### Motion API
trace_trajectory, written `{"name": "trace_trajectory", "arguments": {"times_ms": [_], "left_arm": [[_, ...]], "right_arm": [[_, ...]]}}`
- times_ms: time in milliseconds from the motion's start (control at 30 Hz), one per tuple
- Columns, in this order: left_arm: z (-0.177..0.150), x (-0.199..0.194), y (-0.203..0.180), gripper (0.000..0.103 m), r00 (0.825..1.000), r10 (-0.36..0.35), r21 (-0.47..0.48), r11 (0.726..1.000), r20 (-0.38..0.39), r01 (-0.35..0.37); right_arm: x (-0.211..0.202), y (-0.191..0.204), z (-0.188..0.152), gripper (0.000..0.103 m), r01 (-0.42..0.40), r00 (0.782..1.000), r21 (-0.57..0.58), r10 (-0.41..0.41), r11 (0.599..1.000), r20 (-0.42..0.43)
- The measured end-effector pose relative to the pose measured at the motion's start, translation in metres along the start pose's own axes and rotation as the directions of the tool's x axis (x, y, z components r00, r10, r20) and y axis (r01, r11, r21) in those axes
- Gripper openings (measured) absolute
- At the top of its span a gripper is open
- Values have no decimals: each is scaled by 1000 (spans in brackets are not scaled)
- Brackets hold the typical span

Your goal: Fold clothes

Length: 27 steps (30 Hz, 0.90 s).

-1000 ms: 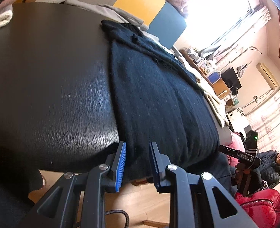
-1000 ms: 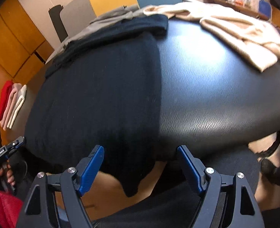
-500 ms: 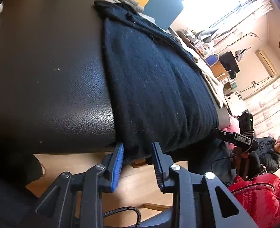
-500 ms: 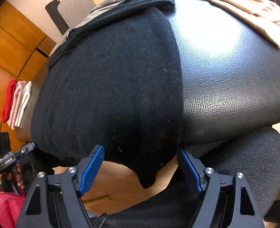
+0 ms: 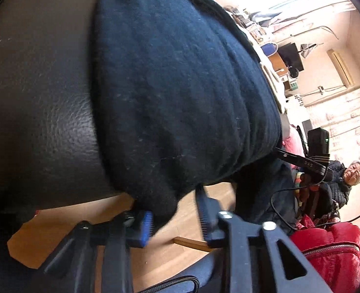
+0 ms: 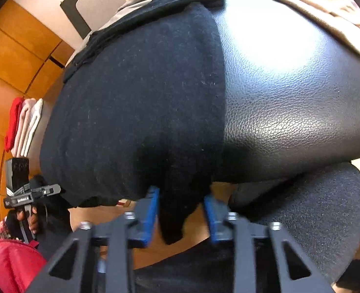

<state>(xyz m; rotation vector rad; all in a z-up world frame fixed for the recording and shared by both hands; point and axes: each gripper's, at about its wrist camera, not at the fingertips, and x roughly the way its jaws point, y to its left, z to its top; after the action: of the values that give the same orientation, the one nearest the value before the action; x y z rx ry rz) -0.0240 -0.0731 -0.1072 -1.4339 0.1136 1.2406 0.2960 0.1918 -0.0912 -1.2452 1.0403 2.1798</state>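
Hanging off the table (image 6: 289,102), black garment (image 6: 143,102) between closing right gripper (image 6: 182,210) fingers.

One black garment (image 6: 140,112) lies spread on the one black table (image 6: 289,112), with one beige garment (image 6: 326,12) at the upper right of the right wrist frame. Three folded cloths (image 6: 23,124), red, pink and white, sit stacked at the left edge. Two grippers show, left gripper (image 5: 175,219) and right gripper (image 6: 182,214).

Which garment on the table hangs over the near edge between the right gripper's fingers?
The black sweater: its corner hangs between the right gripper fingers. The beige garment lies at the far side.
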Motion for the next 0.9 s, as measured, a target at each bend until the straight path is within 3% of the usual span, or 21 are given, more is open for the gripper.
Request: {"name": "trace_trajectory", "arguments": {"times_ms": [167, 233, 400, 567, 633, 767, 833, 900], "left_arm": [[-5, -46, -22, 8, 988, -105, 97, 991, 114, 94], [-8, -68, -29, 7, 976, -142, 132, 984, 165, 121], [-18, -111, -36, 5, 917, -305, 170, 949, 258, 267], [-23, -118, -44, 1, 866, -409, 186, 911, 287, 368], [-23, -111, -43, 1, 892, -357, 190, 931, 277, 313], [-19, -87, -23, 11, 956, -168, 90, 985, 239, 150], [-17, -78, -16, 19, 971, -48, 47, 998, 235, 38], [-15, -72, -12, 26, 977, 13, 14, 1000, 214, -16]], "right_arm": [[-7, 7, 2, 13, -26, 1000, -39, 26, 999, 11], [-14, 5, 3, 12, -75, 997, -33, 76, 997, 24], [-41, 1, 3, 12, -225, 972, -3, 225, 974, 72], [-71, 7, -3, 12, -372, 922, -1, 369, 928, 119], [-80, 11, -6, 12, -402, 907, -10, 400, 916, 134], [-67, 4, 2, 12, -329, 935, 3, 325, 944, 142], [-57, -2, 7, 11, -325, 938, 40, 317, 945, 141], [-60, -2, 13, 11, -349, 926, 46, 338, 936, 167]]}}
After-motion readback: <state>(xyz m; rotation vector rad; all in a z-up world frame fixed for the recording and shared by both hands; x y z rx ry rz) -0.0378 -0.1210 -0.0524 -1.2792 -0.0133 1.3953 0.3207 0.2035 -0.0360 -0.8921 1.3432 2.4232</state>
